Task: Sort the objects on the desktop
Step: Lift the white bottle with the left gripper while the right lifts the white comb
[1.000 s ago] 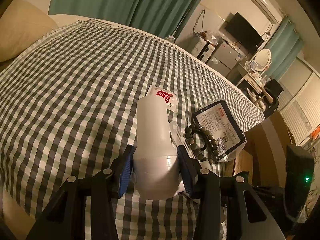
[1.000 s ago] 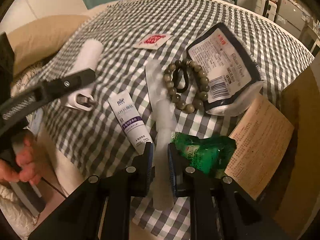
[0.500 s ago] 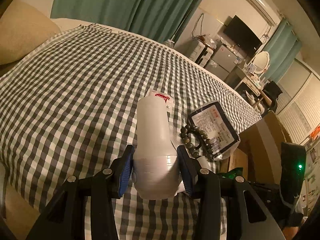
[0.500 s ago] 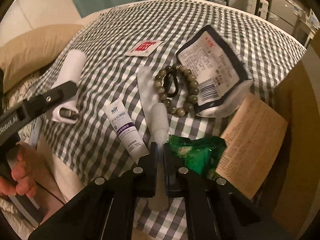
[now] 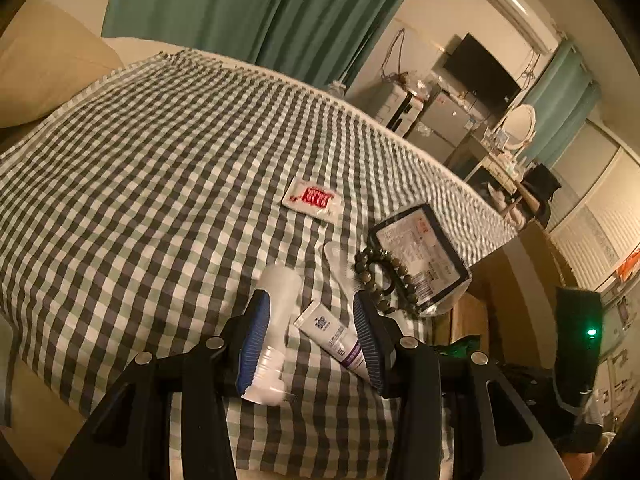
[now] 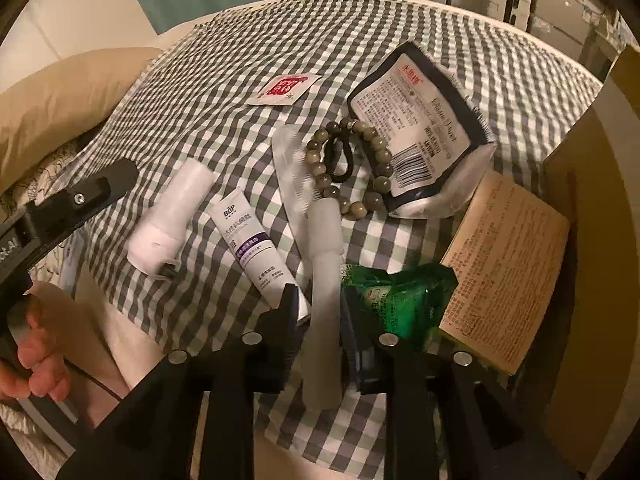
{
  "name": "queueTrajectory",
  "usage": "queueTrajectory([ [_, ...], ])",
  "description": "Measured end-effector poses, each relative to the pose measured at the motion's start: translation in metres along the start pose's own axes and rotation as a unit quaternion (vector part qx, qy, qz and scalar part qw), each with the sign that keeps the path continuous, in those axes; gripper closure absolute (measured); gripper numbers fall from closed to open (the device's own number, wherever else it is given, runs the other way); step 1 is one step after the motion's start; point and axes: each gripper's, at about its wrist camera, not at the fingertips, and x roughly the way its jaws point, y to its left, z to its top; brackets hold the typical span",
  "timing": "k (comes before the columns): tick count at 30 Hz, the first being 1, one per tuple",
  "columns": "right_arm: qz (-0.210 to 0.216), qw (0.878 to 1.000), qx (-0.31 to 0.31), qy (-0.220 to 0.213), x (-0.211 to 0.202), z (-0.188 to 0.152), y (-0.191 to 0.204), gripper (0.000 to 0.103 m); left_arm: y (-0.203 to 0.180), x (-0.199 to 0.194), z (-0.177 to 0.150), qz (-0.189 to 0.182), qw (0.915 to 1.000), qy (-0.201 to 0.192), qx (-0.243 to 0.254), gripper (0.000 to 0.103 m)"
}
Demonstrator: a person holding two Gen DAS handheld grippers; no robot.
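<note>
A white bottle (image 5: pixel 276 320) lies on the checked cloth, also in the right wrist view (image 6: pixel 170 216). My left gripper (image 5: pixel 310 340) is open above it, the bottle by its left finger and a white BOP tube (image 5: pixel 332 332) between the fingers. My right gripper (image 6: pixel 320 304) stands slightly open around a frosted plastic stick (image 6: pixel 324 292), which lies between its fingers. The BOP tube (image 6: pixel 252 248) lies just left of it, a green packet (image 6: pixel 400 296) just right.
A bead bracelet (image 6: pixel 348 168) with a black hair tie, a clear comb (image 6: pixel 292 176), a dark-edged pouch (image 6: pixel 420 128) and a red-printed sachet (image 6: pixel 286 88) lie farther out. A brown paper packet (image 6: pixel 508 268) and a cardboard box (image 6: pixel 592 200) sit at right. A pillow (image 5: pixel 44 72) lies far left.
My left gripper has opened and let the white bottle down onto the cloth. My right gripper's fingers, shut on the frosted stick half a second ago, now stand slightly apart.
</note>
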Motion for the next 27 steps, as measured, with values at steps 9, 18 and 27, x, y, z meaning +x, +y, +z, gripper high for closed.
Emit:
queueTrajectory([
  [9,-0.009,1.0,0.0,0.019,0.013,-0.002,-0.001,0.053,0.008,0.041,-0.003,0.06,0.9951,0.078,-0.011,0.037],
  [18,-0.01,0.999,0.022,0.028,0.017,-0.004,-0.01,0.097,0.007,0.063,-0.01,0.076,0.9899,0.12,0.0,0.056],
  [27,-0.009,0.997,-0.002,-0.074,-0.045,-0.005,0.004,0.097,-0.008,0.007,-0.003,0.03,0.9991,0.025,0.014,0.056],
])
